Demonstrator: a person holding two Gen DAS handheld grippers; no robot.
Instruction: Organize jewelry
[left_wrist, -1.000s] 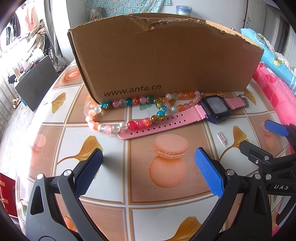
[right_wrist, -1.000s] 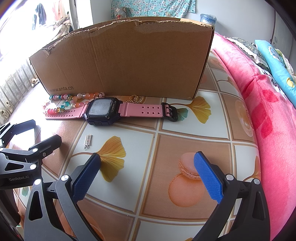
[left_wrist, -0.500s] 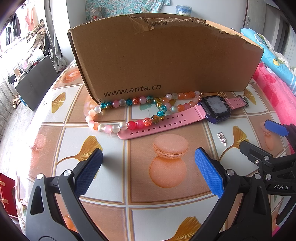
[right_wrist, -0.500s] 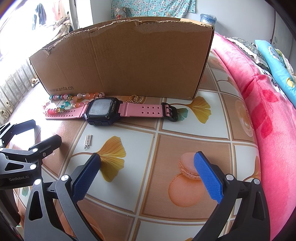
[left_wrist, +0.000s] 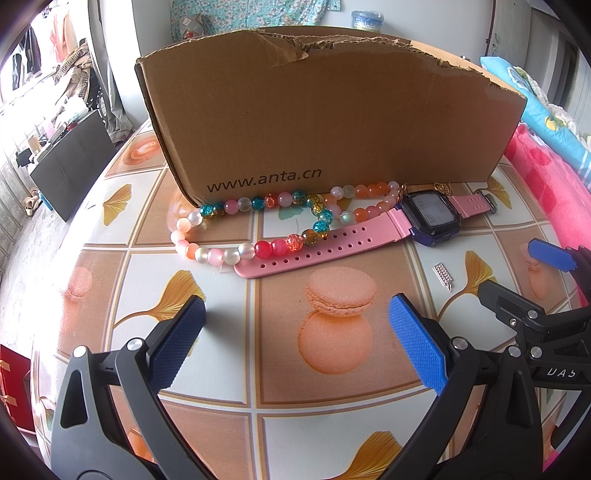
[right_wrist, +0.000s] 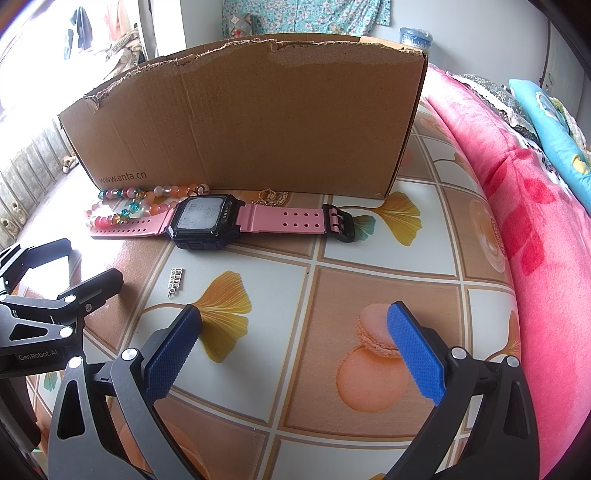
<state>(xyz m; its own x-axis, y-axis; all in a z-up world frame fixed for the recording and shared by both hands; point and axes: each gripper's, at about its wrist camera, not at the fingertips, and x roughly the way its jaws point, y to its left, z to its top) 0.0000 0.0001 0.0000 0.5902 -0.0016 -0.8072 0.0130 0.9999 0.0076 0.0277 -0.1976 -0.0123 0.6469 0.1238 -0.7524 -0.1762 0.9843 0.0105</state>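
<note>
A pink-strapped watch (left_wrist: 430, 216) lies flat on the table in front of a brown cardboard box (left_wrist: 325, 118); it also shows in the right wrist view (right_wrist: 207, 219). A colourful bead necklace (left_wrist: 258, 225) lies coiled at the watch's left, partly over the strap, and shows in the right wrist view (right_wrist: 136, 206). A small silver clasp piece (left_wrist: 442, 275) lies nearer, also in the right wrist view (right_wrist: 176, 281). A thin gold chain (right_wrist: 271, 195) sits against the box. My left gripper (left_wrist: 295, 339) is open and empty. My right gripper (right_wrist: 295, 347) is open and empty.
The table (left_wrist: 325, 413) has a patterned cloth with macarons and gingko leaves. A pink blanket (right_wrist: 535, 221) lies along the table's right side. A dark board (left_wrist: 70, 166) and a red box (left_wrist: 14, 391) stand off the left edge.
</note>
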